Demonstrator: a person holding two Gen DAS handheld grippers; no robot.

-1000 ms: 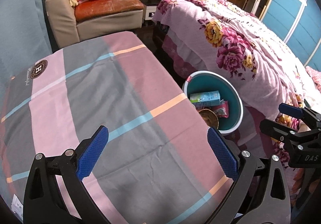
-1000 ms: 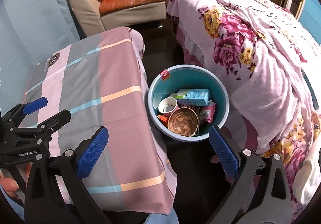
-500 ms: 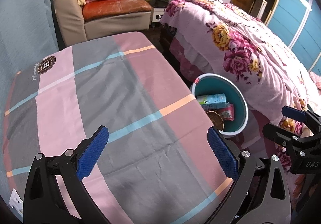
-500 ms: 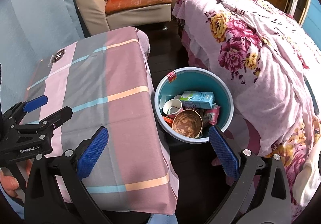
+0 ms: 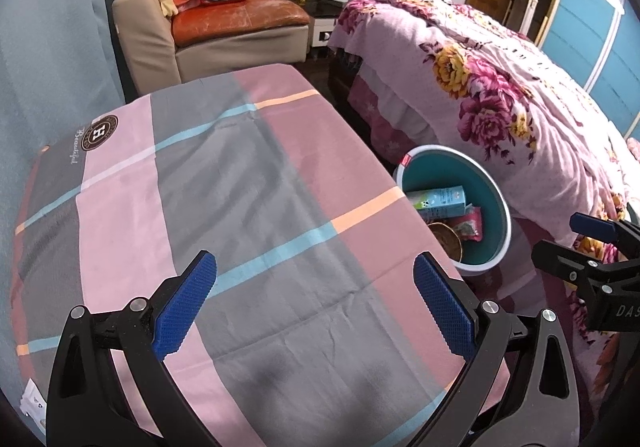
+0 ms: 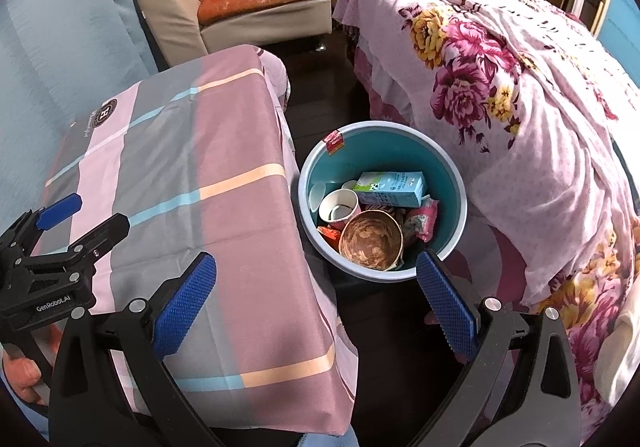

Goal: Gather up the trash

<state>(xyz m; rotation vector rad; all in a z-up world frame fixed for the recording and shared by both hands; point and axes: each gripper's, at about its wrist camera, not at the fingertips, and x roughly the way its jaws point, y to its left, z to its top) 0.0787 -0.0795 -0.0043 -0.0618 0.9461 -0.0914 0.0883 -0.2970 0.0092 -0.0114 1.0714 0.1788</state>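
Left gripper (image 5: 314,303) wide open, empty, above checked tablecloth (image 5: 240,207); right gripper (image 6: 316,301) wide open, empty; teal bin (image 6: 448,175) at 12 o'clock, holding carton (image 6: 390,189), cup (image 6: 340,209), brown bowl (image 6: 370,241), wrappers (image 6: 422,221); floral bed (image 6: 520,87) at 2 o'clock

From the left wrist view the tablecloth (image 5: 248,231) is covering the near part of the blue bin (image 5: 502,207), leaving only part of the milk carton (image 5: 438,202) and the brown bowl (image 5: 448,243) showing. In the right wrist view the bowl (image 6: 370,243) and paper cup (image 6: 340,207) are overlapping wrappers too small to identify, while the frame edge is cutting off the left gripper (image 6: 60,223)
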